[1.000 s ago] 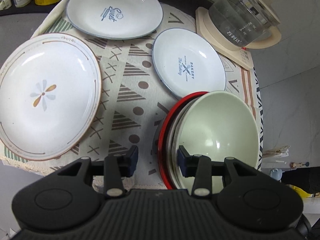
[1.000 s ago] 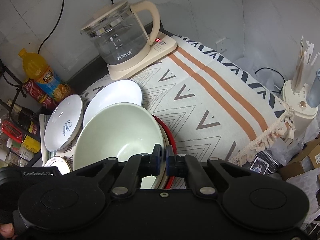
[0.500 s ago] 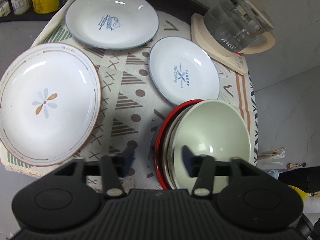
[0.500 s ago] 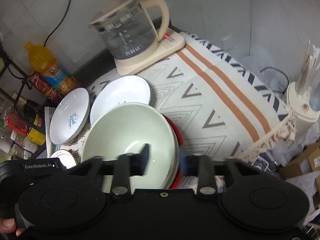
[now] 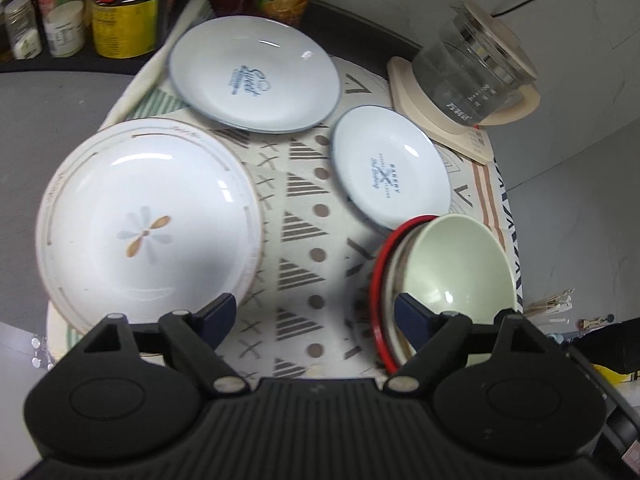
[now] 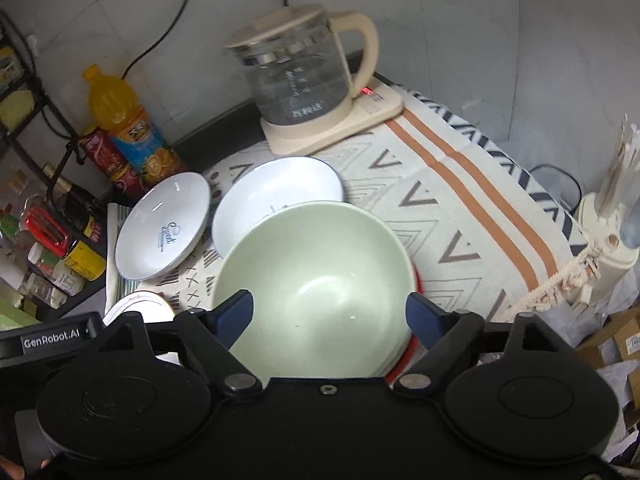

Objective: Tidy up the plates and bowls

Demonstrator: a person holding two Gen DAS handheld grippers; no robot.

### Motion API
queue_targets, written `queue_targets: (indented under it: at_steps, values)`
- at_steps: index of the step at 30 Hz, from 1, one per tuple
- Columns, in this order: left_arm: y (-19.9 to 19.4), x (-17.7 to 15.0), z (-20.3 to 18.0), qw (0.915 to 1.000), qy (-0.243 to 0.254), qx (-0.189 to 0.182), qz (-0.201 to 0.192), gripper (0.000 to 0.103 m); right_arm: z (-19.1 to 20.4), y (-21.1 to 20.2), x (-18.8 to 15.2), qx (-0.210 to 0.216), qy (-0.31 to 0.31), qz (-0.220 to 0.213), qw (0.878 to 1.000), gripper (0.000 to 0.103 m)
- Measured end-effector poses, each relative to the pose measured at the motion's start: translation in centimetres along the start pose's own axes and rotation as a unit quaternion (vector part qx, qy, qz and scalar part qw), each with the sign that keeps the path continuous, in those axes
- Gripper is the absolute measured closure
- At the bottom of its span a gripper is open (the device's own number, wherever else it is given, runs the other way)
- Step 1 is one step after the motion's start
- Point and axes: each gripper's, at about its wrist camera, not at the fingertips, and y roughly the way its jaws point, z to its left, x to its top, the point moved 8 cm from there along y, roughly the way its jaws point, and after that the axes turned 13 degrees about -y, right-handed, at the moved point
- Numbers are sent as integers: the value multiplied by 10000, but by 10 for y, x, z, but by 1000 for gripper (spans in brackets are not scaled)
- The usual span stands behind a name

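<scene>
Both wrist cams look steeply down, close; share green bowl (image 5: 460, 264) (image 6: 316, 276).

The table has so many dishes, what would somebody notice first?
Probably the pale green bowl, nested on top of a stack with a bright red rim at the near right edge of the patterned cloth. Next, the big white plate with a flower on the left, and the glass kettle on its cream base at the back.

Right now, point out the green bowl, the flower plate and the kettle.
green bowl (image 6: 316, 276): right wrist view, inside bottom of the bowl.
flower plate (image 5: 146, 234): left wrist view, flower motif at its centre.
kettle (image 6: 300, 80): right wrist view, glass body.
</scene>
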Motion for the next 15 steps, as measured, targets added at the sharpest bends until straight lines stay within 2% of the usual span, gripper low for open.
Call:
queue_targets:
  at_steps: [3, 10, 12, 14, 15]
  values:
    - [-6, 3, 16, 9999, 27, 72, -81, 18, 15, 0, -3, 63, -37, -23, 10000, 16]
    - [-24, 10, 48, 9998, -5, -8, -189, 13, 54, 1, -10, 196, -262, -51, 9995, 16]
    - [-29, 12, 57, 9997, -27, -35, -221, 9, 66, 2, -12, 261, -351, -70, 9990, 15]
    - [-34, 14, 66, 9995, -24, -20, -309, 0, 79, 2, -14, 348, -442, -84, 9984, 12]
    - [-37, 16, 70, 9993, -23, -16, -376, 0, 86, 3, -15, 408, -503, -91, 9979, 11]
